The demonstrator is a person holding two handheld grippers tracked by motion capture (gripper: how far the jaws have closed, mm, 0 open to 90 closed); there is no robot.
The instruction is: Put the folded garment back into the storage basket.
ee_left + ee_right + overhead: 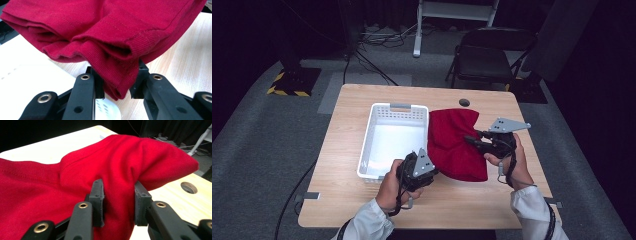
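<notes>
A folded red garment lies on the wooden table, just right of a white plastic basket. My left gripper is shut on the garment's near-left hemmed edge, and the layers hang between its black jaws. My right gripper is shut on a bunched fold of the garment at its right side, with cloth pinched between the pads. The garment is slightly raised off the table where the grippers hold it.
The basket's inside is bare. A round cable hole sits in the table behind the garment. A black chair stands beyond the table's far edge. Bare wood lies at the left and front of the table.
</notes>
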